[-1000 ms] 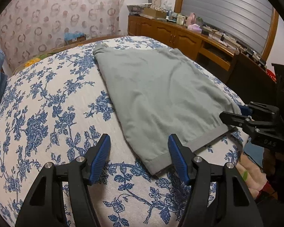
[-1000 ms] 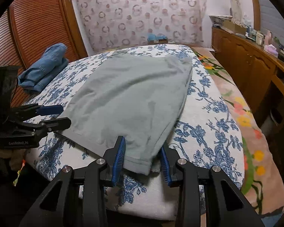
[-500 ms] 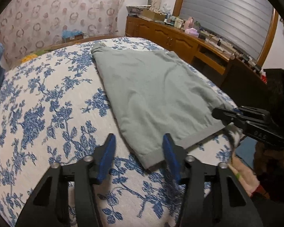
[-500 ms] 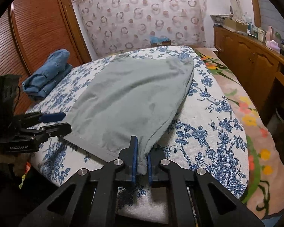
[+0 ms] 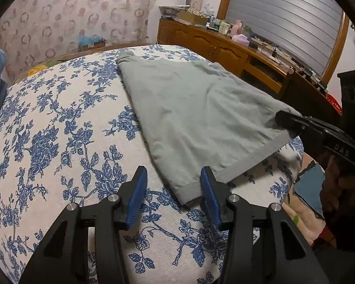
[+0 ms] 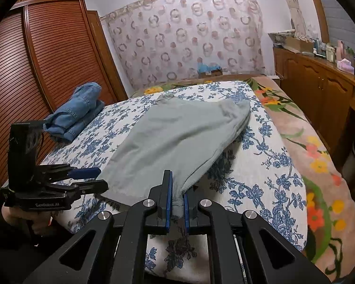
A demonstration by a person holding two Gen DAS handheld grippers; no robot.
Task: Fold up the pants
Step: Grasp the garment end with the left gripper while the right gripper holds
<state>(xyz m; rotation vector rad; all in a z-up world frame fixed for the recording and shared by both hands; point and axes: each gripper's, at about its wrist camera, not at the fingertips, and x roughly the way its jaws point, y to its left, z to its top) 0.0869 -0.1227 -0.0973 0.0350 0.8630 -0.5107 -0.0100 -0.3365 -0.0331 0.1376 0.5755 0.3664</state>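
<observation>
Grey-green pants (image 5: 196, 108) lie on a bed with a blue floral cover (image 5: 59, 142); they also show in the right wrist view (image 6: 177, 139). My left gripper (image 5: 174, 190) is open, its blue pads either side of the near hem corner, which lies between them. It shows in the right wrist view (image 6: 92, 177) at the left hem corner. My right gripper (image 6: 176, 201) is shut on the other hem corner and holds it lifted off the bed. It shows in the left wrist view (image 5: 286, 122) at the right.
Folded blue jeans (image 6: 75, 111) lie at the bed's far left by a wooden slatted wardrobe (image 6: 47, 71). A wooden sideboard (image 5: 224, 47) with clutter runs along the right. A flowered blanket (image 6: 314, 146) covers the bed's right side.
My right gripper closed on the hem corner and raised it. My left gripper narrowed around the other hem corner and moved closer to it.
</observation>
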